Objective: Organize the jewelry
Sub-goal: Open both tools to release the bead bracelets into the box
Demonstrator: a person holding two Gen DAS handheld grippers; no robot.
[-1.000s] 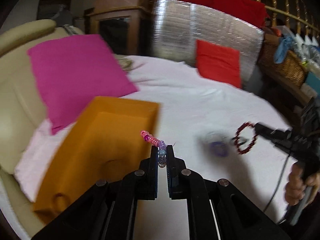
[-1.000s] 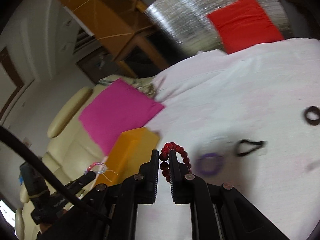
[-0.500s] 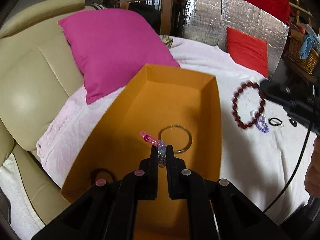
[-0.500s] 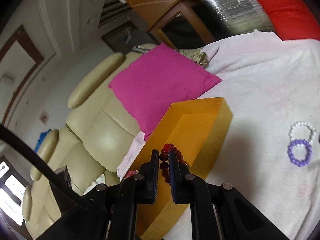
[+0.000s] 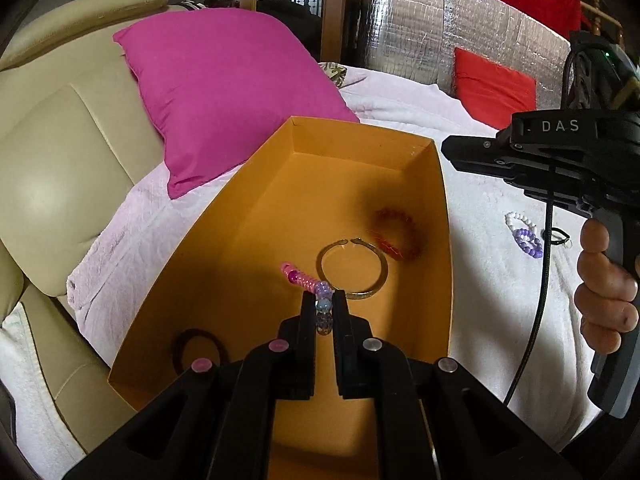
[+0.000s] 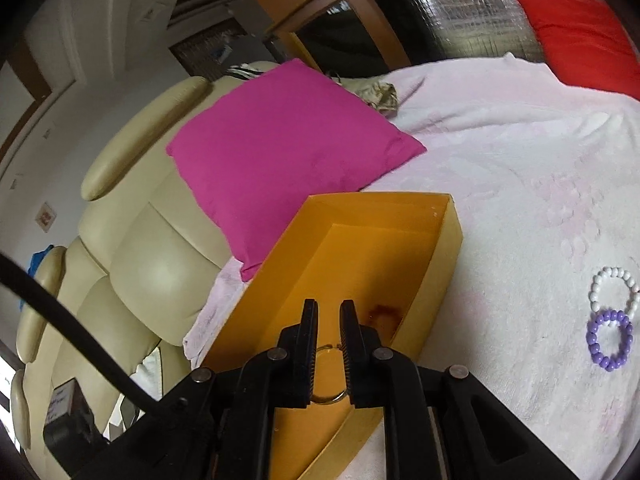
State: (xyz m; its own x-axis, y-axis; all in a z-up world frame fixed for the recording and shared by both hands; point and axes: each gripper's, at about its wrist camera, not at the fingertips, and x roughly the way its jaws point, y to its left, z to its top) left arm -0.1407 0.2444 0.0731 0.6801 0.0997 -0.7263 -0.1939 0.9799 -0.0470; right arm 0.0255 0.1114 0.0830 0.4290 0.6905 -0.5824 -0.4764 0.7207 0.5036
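While clamped, pastel bracelet (image 5: 307, 285) points up-left.

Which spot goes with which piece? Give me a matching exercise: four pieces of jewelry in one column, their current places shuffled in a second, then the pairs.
Column one:
1. pink and purple beaded bracelet
2. dark red beaded bracelet
3. thin gold metal bangle
4. purple beaded bracelet

Column two:
A. on the white blanket, touching a white beaded bracelet
B. pinched in the left claw
C. flat on the orange box floor, mid-box
D. on the box floor by its right wall

Pairs: 1-B, 2-D, 3-C, 4-A
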